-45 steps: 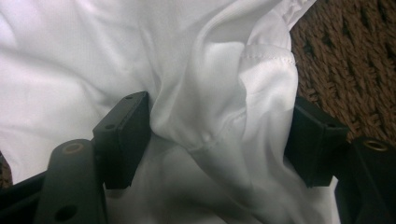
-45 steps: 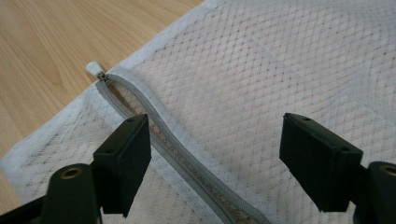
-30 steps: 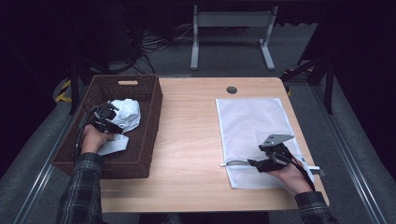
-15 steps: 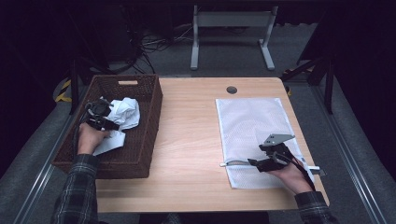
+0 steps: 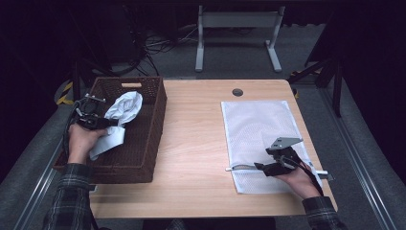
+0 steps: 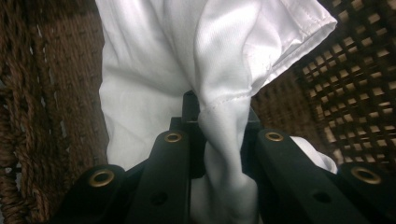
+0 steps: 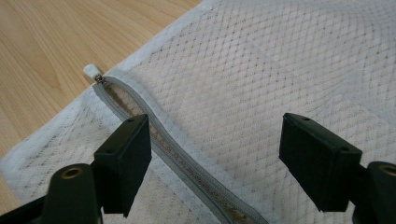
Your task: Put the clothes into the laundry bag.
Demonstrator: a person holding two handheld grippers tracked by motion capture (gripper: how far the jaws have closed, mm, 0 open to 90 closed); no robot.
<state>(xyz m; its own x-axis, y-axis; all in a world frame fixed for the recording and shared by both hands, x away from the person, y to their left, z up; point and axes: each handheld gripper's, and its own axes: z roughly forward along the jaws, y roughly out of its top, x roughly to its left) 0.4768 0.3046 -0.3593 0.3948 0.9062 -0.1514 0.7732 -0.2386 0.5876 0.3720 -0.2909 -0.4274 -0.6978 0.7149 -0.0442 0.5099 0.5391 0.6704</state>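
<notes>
At nine o'clock on the table [image 5: 201, 143], over the wicker basket [image 5: 153, 124], a white garment [image 5: 122, 112] is pinched by the just-closed left gripper [image 5: 98, 120] for lifting out, while the wide-open, empty right gripper [image 5: 268, 165] is rested at four o'clock on the mesh bag [image 5: 258, 129], whose zipper [image 7: 187, 163] is judged to need opening next.

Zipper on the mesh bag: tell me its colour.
Grey tape, with a white pull at its end; the zipper shows best in the right gripper view.

A smooth white cloth garment [image 6: 154, 60] hung against a rough dark-brown woven wicker basket [image 5: 148, 124]. A white mesh fabric bag [image 7: 261, 70] with a grey zip lay on the matt pale wooden counter [image 5: 191, 143].
</notes>
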